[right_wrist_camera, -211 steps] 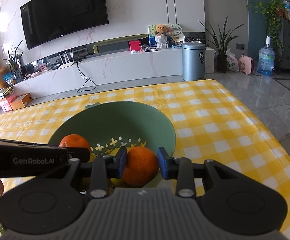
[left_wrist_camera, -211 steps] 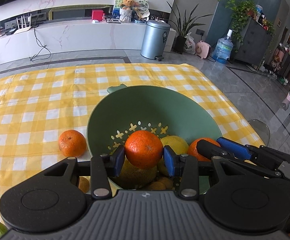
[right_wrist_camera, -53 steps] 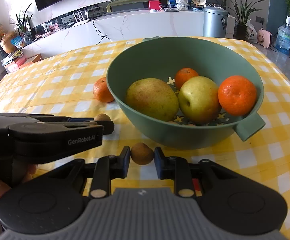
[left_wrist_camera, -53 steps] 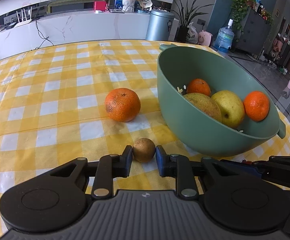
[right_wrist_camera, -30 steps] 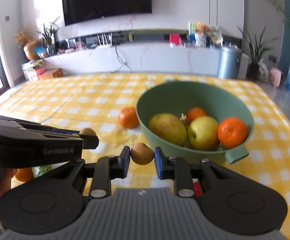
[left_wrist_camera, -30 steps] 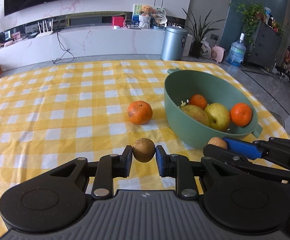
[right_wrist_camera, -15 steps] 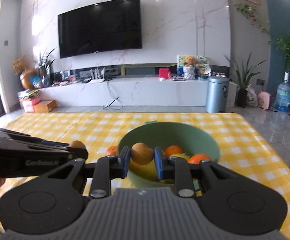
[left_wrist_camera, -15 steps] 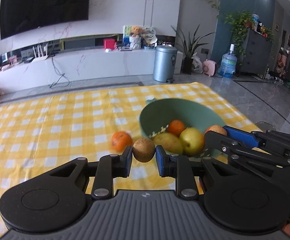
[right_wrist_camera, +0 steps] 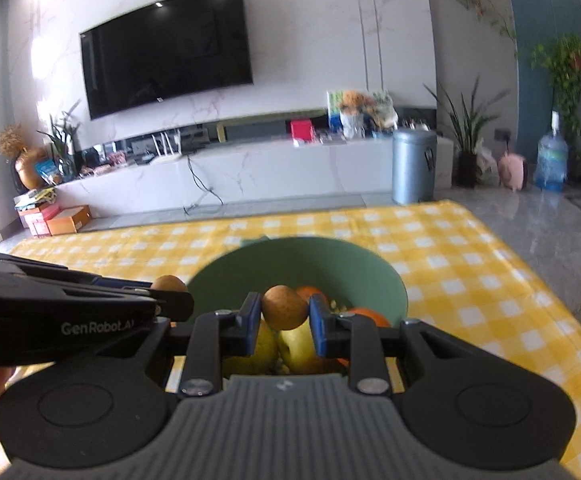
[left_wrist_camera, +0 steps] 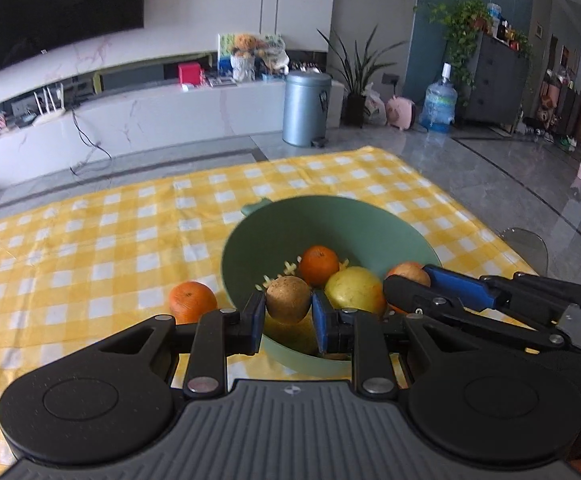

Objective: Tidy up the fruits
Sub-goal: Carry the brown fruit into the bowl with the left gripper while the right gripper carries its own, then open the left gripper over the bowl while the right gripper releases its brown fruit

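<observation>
A green bowl [left_wrist_camera: 390, 226] stands on the yellow checked tablecloth [left_wrist_camera: 90, 240] and holds an orange [left_wrist_camera: 320, 260], a yellow-green fruit [left_wrist_camera: 354, 290] and others. My left gripper [left_wrist_camera: 288, 314] is shut on a small brown fruit [left_wrist_camera: 288, 298], held above the bowl's near rim. My right gripper [right_wrist_camera: 284, 322] is shut on a second small brown fruit [right_wrist_camera: 284, 307], held over the bowl [right_wrist_camera: 362, 264]. In the left wrist view the right gripper's fruit [left_wrist_camera: 408, 272] shows over the bowl's right side. In the right wrist view the left gripper's fruit [right_wrist_camera: 168, 283] shows at the bowl's left rim.
A loose orange [left_wrist_camera: 192, 300] lies on the cloth just left of the bowl. The table's far edge meets a grey floor with a metal bin [left_wrist_camera: 306, 108] and a white media counter [left_wrist_camera: 130, 120] behind. The table's right edge [left_wrist_camera: 490, 232] is close to the bowl.
Both grippers have risen from the tablecloth with their small brown fruits and moved forward until they hang over the bowl. Earlier, two oranges were carried to the bowl.
</observation>
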`<state>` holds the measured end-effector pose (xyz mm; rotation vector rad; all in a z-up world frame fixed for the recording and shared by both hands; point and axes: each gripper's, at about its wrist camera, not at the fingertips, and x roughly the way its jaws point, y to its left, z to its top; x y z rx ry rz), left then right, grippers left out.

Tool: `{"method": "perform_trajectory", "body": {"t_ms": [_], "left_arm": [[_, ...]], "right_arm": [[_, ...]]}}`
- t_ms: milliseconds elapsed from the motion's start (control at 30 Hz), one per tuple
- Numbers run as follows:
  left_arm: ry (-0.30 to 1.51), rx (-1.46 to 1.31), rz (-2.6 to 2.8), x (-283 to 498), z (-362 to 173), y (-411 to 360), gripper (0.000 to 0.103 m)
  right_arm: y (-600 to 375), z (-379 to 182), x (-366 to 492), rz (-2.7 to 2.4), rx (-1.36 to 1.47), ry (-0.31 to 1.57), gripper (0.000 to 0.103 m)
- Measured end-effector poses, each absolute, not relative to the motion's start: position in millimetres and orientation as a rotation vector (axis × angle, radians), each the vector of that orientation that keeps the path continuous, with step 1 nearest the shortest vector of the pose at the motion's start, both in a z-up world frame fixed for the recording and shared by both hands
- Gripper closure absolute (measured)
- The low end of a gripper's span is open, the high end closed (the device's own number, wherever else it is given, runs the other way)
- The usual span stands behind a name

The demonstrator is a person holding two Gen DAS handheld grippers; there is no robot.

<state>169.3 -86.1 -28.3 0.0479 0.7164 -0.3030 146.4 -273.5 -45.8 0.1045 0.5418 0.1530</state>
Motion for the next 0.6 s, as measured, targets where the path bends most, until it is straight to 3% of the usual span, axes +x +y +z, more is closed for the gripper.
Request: {"method": "perform_trajectory", "body": {"t_ms": [600], "left_arm": [[0.773, 0.051, -0.309, 183, -51, -90, 0.076]], "right_arm": [[-279, -67, 170, 0.141, 0.162, 0.69, 0.08]]}}
